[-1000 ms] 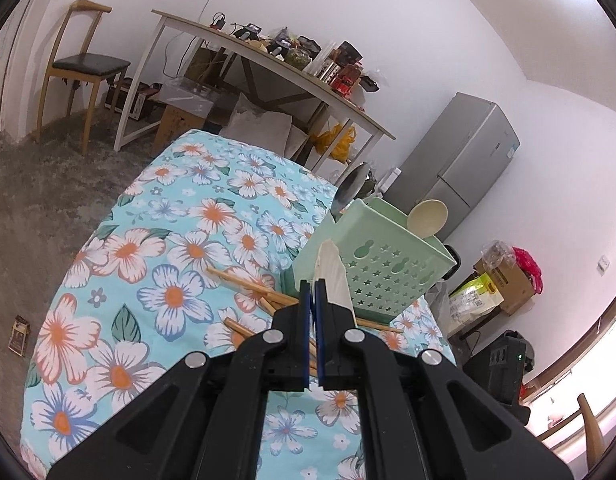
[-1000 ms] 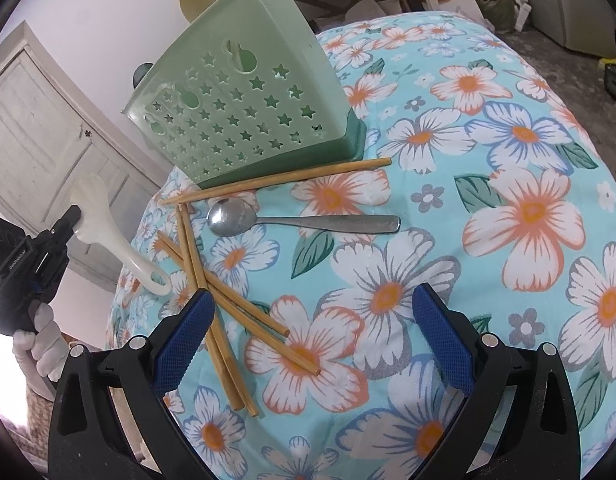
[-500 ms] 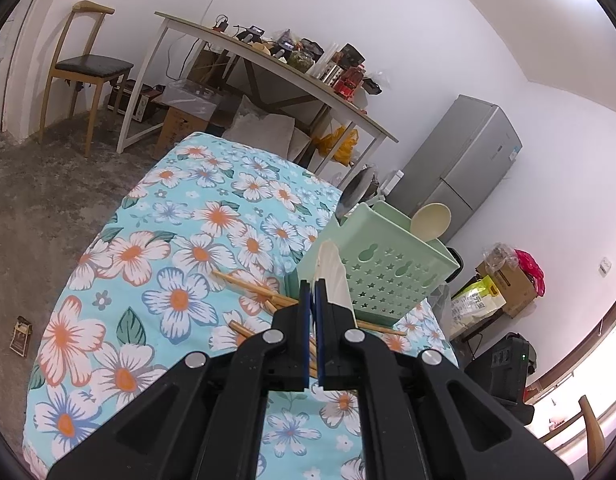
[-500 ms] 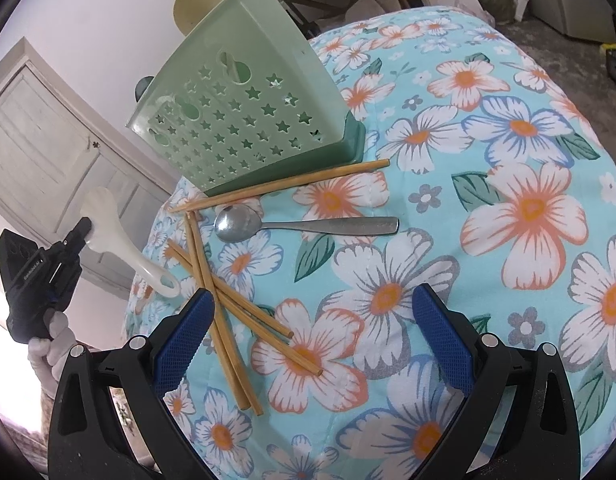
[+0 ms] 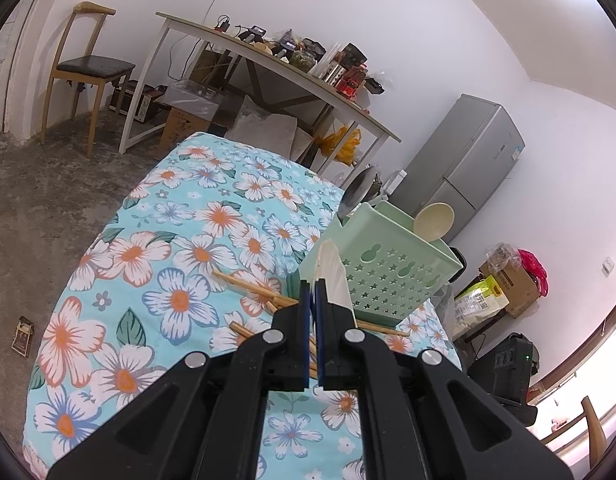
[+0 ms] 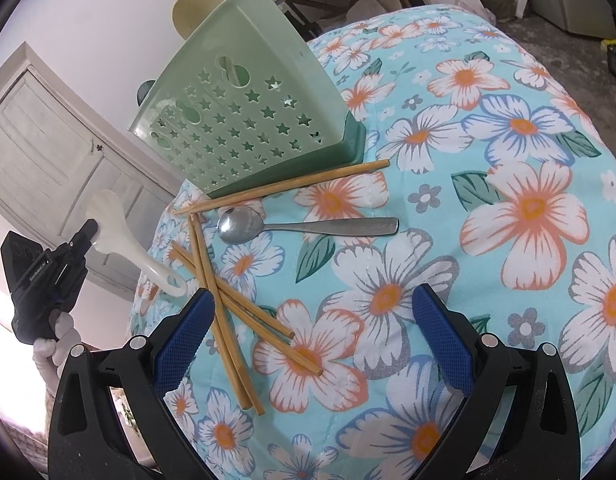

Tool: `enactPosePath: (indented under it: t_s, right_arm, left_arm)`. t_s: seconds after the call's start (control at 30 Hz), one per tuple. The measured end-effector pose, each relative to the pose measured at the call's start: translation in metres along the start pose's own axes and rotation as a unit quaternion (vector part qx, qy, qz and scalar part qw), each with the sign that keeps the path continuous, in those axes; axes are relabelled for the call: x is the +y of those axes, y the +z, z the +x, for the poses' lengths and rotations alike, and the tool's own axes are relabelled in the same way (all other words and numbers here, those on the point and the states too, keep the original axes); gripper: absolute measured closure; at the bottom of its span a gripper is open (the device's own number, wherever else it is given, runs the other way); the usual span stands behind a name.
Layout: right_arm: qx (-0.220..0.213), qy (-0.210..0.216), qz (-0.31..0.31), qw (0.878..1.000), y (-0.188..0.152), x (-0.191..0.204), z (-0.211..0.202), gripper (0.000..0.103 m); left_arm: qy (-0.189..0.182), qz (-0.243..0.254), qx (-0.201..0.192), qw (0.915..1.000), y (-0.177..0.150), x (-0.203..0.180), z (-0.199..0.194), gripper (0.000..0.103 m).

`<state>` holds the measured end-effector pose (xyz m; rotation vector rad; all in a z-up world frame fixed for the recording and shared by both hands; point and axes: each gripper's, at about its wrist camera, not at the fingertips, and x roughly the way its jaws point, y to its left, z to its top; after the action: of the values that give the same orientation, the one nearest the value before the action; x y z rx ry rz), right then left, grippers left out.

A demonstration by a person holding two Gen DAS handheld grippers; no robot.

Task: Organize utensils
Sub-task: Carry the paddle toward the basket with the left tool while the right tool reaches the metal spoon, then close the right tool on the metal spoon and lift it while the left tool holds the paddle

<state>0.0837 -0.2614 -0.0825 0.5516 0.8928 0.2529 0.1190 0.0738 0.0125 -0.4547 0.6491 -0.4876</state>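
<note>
One white rice paddle point(image 6: 120, 236) sits clamped in the left gripper point(image 5: 312, 304); right gripper point(image 6: 308, 332) gapes empty. Next: lower the paddle into the green caddy point(image 5: 387, 268).

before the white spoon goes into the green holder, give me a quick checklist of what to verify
1. Left hand-held gripper shut on the white spoon: ok.
2. Spoon lifted clear of the tablecloth: ok.
3. Green holder standing upright: ok.
4. Free room inside the holder: cannot tell; a cream spoon and a dark utensil already stand in it.
5. Right hand-held gripper open and empty above the chopsticks: ok.
6. Metal spoon put away: not ok, it lies on the cloth.
</note>
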Motion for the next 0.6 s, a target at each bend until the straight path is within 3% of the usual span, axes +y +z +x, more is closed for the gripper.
enactPosePath:
  t_s: [0.17,0.37,0.6]
  right_arm:
    - [0.0,-0.002,-0.002,1.0,0.0,0.0,0.0,0.009]
    - [-0.006,-0.013,-0.013,1.0,0.0,0.005,-0.013,0.023]
    - [-0.044,-0.04,-0.132,0.99,0.011,0.055,-0.027,0.032]
  left_arm:
    - [0.0,0.0,-0.001,1.0,0.0,0.0,0.0,0.101]
    - [0.004,-0.005,-0.006,1.0,0.001,0.005,0.0,0.101]
    - [0.0,-0.006,-0.014,0.9999,-0.001,0.004,-0.002,0.101]
